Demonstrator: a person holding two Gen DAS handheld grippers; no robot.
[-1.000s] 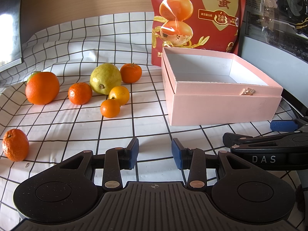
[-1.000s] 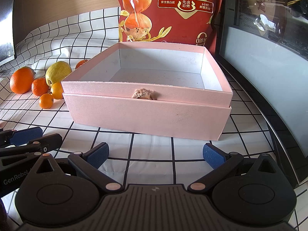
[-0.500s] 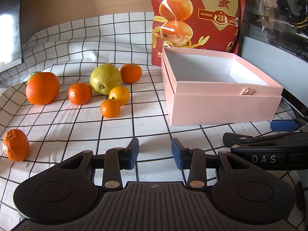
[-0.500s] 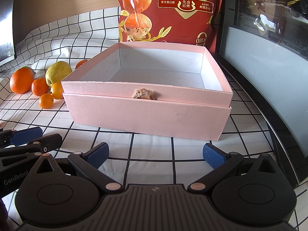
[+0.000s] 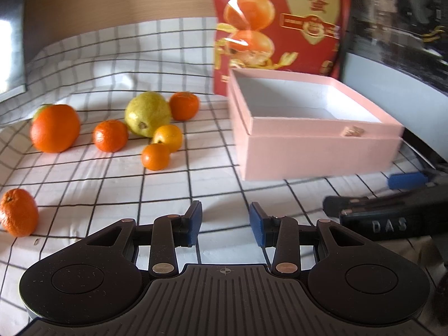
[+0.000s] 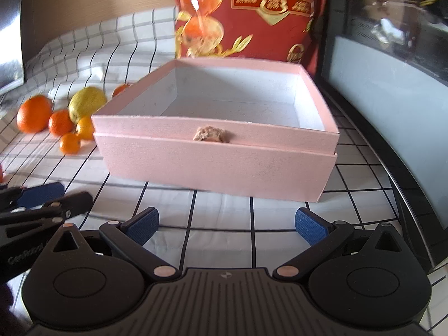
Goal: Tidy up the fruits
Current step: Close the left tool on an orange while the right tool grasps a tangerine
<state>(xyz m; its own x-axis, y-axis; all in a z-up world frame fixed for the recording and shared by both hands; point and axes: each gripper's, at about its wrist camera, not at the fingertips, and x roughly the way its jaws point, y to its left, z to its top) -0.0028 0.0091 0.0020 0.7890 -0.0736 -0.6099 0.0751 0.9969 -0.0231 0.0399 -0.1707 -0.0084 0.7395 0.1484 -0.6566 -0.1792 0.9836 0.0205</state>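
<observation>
Your left gripper (image 5: 225,221) jaws stand slightly apart, your right gripper (image 6: 226,225) jaws wide, both empty. Smooth round oranges (image 5: 155,156) and a yellow-green pear (image 5: 147,113) lie left of the square pink cardboard box (image 6: 215,165).

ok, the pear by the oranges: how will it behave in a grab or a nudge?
The pear looks smooth and rounded, so it may slip. It lies on its side, so a nudge would probably roll it unevenly. It touches an orange, which would likely shift.

Fruit count on the checked cloth

Six orange citrus: one large orange (image 5: 55,128) at 9 o'clock, five small mandarins (image 5: 110,135); one yellow-green pear (image 5: 147,113); one pink box (image 5: 313,151) at 2 o'clock.
</observation>
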